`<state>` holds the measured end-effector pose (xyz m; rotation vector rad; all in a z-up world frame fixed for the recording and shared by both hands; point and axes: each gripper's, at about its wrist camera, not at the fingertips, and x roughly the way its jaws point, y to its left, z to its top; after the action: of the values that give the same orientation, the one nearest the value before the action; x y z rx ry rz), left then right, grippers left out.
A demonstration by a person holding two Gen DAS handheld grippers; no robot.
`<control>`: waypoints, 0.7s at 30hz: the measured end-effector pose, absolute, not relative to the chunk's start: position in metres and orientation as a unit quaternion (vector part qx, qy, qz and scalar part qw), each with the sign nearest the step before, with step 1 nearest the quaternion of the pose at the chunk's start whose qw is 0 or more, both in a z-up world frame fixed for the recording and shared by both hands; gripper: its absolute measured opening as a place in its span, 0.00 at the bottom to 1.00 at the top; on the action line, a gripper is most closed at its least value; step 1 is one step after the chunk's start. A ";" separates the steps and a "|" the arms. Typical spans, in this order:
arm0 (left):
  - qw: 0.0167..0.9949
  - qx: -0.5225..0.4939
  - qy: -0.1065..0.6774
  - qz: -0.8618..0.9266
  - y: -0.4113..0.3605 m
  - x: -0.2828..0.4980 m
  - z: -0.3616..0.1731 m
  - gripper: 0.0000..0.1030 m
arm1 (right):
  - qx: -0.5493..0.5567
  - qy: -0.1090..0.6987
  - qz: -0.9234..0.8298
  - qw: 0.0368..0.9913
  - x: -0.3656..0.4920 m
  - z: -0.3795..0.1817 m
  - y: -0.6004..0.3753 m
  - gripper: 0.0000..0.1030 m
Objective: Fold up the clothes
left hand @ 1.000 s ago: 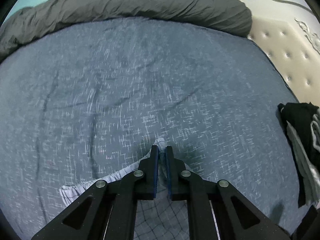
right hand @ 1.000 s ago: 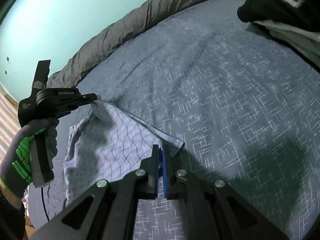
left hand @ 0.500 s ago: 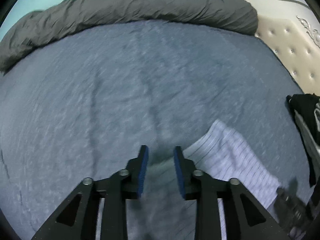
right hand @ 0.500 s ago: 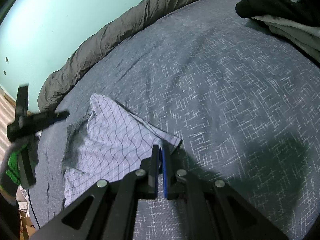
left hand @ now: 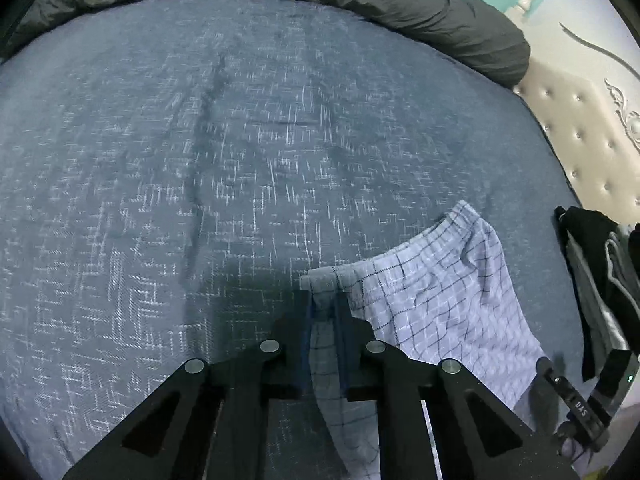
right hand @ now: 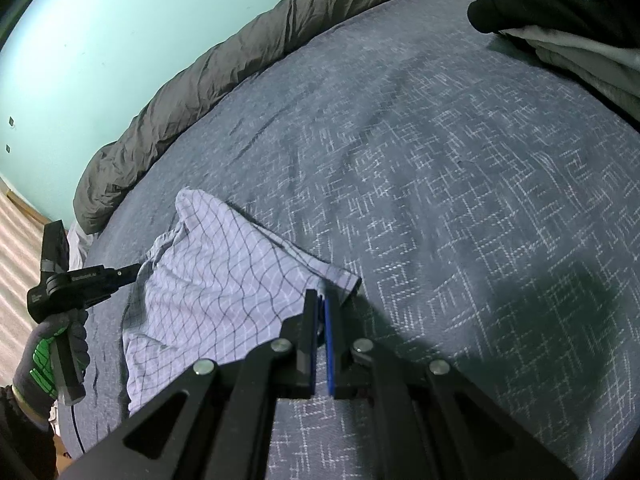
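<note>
Light checked shorts (left hand: 440,300) lie on the blue bedspread (left hand: 240,160); they also show in the right wrist view (right hand: 224,280). My left gripper (left hand: 324,300) is shut on the elastic waistband corner of the shorts, with cloth bunched between its fingers. It also shows in the right wrist view (right hand: 136,270), held by a gloved hand at the shorts' left edge. My right gripper (right hand: 322,300) is shut on the shorts' near right corner. Part of the right gripper shows at the lower right of the left wrist view (left hand: 580,404).
A rolled dark grey duvet (left hand: 360,4) lies along the far edge of the bed, under a teal wall (right hand: 100,40). A pile of black and grey clothes (right hand: 568,12) sits at the right, by the tufted headboard (left hand: 592,152).
My left gripper opened and let go of one corner, moved along the shorts, and has closed on the waistband. My right gripper has kept its hold on its corner.
</note>
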<state>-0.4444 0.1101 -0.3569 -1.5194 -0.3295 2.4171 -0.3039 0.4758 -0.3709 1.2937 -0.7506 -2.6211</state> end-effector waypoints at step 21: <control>0.147 -0.508 -0.059 0.847 0.123 -0.301 -0.327 0.14 | 0.425 -0.235 -0.874 0.021 -0.289 -0.353 0.475 0.13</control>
<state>-0.3006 0.1226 -0.3274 -1.4619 -0.1702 2.4362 -0.2891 0.4752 -0.3526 1.3186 -0.7288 -2.7083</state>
